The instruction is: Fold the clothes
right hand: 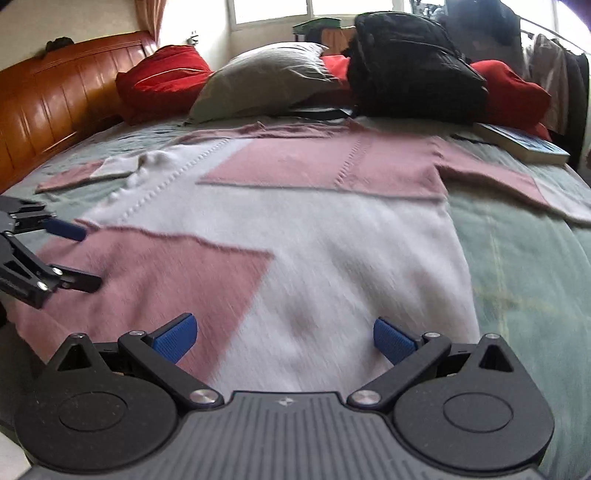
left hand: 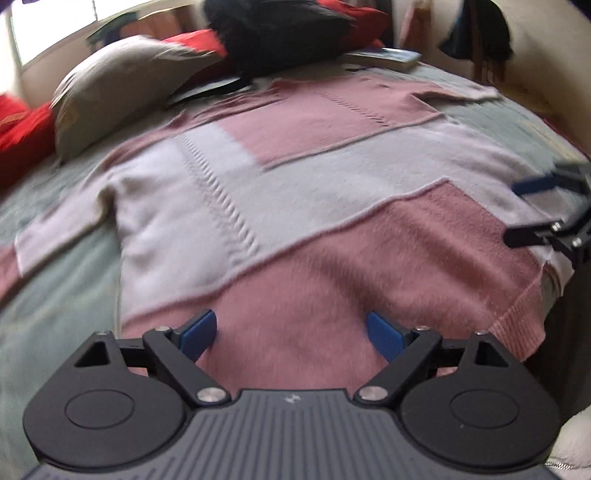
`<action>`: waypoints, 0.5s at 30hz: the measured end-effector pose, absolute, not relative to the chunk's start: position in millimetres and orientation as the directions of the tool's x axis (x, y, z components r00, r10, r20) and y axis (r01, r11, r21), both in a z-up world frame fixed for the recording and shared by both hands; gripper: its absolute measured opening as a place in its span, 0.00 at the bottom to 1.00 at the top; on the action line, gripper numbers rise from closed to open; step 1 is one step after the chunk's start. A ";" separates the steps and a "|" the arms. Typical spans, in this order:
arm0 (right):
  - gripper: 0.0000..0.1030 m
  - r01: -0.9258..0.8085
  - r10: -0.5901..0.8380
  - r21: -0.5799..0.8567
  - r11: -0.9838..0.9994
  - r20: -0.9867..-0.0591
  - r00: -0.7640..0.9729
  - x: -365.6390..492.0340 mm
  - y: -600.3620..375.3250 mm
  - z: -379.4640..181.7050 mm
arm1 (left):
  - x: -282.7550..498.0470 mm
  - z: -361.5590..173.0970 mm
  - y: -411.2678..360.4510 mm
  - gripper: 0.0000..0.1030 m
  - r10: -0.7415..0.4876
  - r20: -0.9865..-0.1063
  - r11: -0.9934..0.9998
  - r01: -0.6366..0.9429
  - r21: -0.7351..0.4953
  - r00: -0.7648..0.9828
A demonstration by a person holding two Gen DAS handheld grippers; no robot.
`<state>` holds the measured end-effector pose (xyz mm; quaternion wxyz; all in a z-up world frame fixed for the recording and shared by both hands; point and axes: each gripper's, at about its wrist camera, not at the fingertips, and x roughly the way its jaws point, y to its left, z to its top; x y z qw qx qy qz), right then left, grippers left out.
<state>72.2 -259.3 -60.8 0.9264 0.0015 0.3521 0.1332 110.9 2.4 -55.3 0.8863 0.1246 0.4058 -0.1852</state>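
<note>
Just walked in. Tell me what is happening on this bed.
A person is holding a pair of tongs in each hand over a pink and white sweater spread flat on the bed, sleeves out to the sides. The left tongs and the right tongs are both open at the near hem, gripping nothing. No fold is made yet. Pillows, a black bag and a book sit at the far side.

Daylight came through a window [right hand: 273, 9] behind a bed [right hand: 517, 258] with a wooden headboard [right hand: 55, 96]; the walls looked pale, perhaps cream.
</note>
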 end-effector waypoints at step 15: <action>1.00 -0.248 0.293 0.157 0.956 -0.563 0.773 72.0 -284.5 -46.1 | 98.1 -26.5 -9.4 0.94 -0.192 -0.719 0.932 0.353 0.079 0.668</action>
